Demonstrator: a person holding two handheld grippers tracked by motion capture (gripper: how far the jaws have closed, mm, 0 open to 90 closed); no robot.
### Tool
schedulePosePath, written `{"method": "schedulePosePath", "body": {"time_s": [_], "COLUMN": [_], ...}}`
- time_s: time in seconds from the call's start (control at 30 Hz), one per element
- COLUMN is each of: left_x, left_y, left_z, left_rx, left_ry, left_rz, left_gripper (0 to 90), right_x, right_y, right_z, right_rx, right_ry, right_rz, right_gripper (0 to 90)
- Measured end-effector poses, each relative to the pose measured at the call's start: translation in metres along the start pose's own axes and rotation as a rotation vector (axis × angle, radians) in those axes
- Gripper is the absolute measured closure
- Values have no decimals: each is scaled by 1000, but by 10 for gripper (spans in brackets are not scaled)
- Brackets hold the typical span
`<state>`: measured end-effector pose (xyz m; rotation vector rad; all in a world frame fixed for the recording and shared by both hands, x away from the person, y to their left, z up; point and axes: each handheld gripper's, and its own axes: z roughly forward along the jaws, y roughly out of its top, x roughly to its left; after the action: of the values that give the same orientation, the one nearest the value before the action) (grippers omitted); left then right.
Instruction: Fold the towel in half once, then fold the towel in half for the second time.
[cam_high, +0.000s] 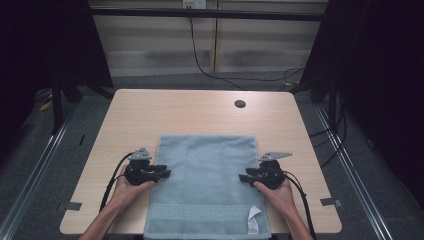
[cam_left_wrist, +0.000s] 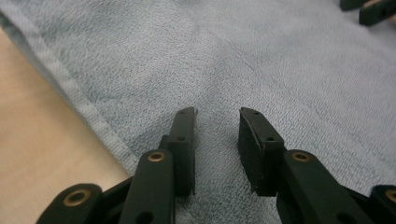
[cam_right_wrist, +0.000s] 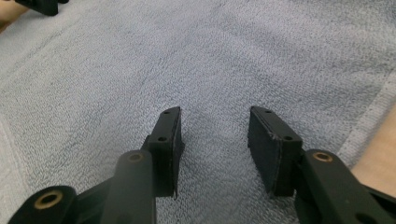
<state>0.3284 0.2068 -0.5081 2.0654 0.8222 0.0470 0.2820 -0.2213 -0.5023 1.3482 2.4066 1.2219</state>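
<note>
So there's a light blue towel (cam_high: 205, 185) lying flat on the wooden table (cam_high: 150, 112), toward the near edge, with its patterned border and a little white tag (cam_high: 253, 220) hanging off the front. The left claw (cam_high: 162, 173) sits at the towel's left edge and the right claw (cam_high: 246, 177) at its right edge, both pointing inward at each other across the cloth.

In the left gripper view, the left claw (cam_left_wrist: 217, 135) is partly open with just terry cloth showing in the gap, nothing pinched, and the towel's hem (cam_left_wrist: 79, 100) runs past on its left. Same deal in the right gripper view: the right claw (cam_right_wrist: 215, 140) is spread a bit wider, hovering over the towel and gripping nothing.
</note>
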Motion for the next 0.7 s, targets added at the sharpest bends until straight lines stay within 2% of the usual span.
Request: {"method": "schedulePosePath", "body": {"time_s": [0.13, 0.2, 0.27, 0.43, 0.53, 0.57, 0.63, 0.7], "left_x": [-8, -12, -18, -22, -26, -26, -23, -19], "left_y": [-6, -9, -11, -20, -23, -25, -24, -21], "left_z": [-7, -10, -13, -20, -26, -28, -31, -34], "left_rx": [14, 27, 38, 41, 56, 57, 48, 25], "left_ry": [-17, -32, -31, -82, -98, -106, -108, -131], "left_rz": [8, -5, 3, -19, -8, 1, -19, -2], "left_gripper": [670, 670, 670, 661, 621, 615, 608, 629], "right_x": [6, 7, 7, 15, 20, 22, 23, 21], "right_y": [-6, -6, -10, -15, -18, -19, -19, -15], "right_z": [-5, -8, -10, -16, -19, -19, -21, -25], "right_rx": [10, 33, 24, 52, 64, 66, 69, 38], "right_ry": [9, 17, 37, 57, 71, 80, 90, 97], "right_rz": [-9, -32, -19, -31, -40, -40, -37, -33], "right_gripper": [553, 563, 564, 563, 584, 584, 590, 577]}}
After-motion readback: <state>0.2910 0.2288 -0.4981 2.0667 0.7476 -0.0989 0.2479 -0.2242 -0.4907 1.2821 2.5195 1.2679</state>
